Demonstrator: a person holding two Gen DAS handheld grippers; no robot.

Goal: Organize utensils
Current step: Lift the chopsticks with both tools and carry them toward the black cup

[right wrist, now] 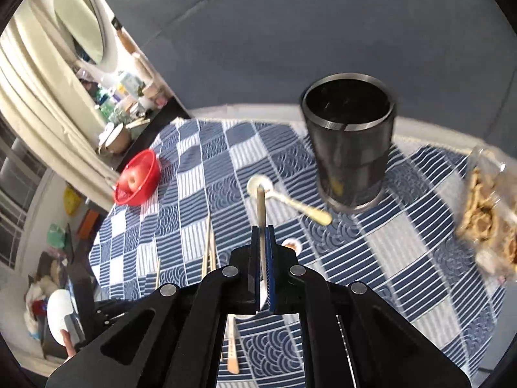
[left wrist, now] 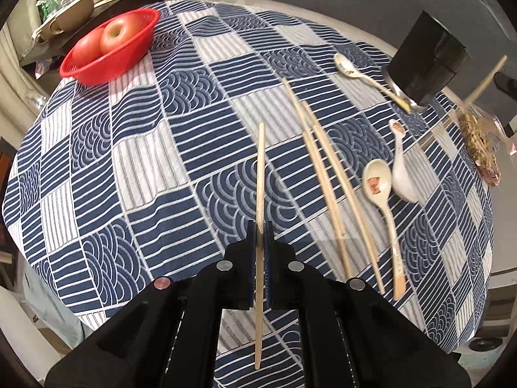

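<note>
Chopsticks: you pinch one in each gripper, above the patterned tablecloth [left wrist: 135, 174].

Your left gripper [left wrist: 261, 229] has its fingers pressed on a wooden chopstick [left wrist: 260, 168]; your right gripper [right wrist: 262, 232] clamps another chopstick [right wrist: 261, 207], aimed near the black holder cup [right wrist: 350, 142]. Two more chopsticks [left wrist: 323, 168] and three spoons [left wrist: 381, 190] lie on the cloth; one spoon seems to touch the cup, though blur hides it. Red basket [left wrist: 110, 48] holds apples, well apart.

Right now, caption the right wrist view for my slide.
Right hand-held gripper clamps one chopstick above the patterned tablecloth, facing the empty black holder.
</note>
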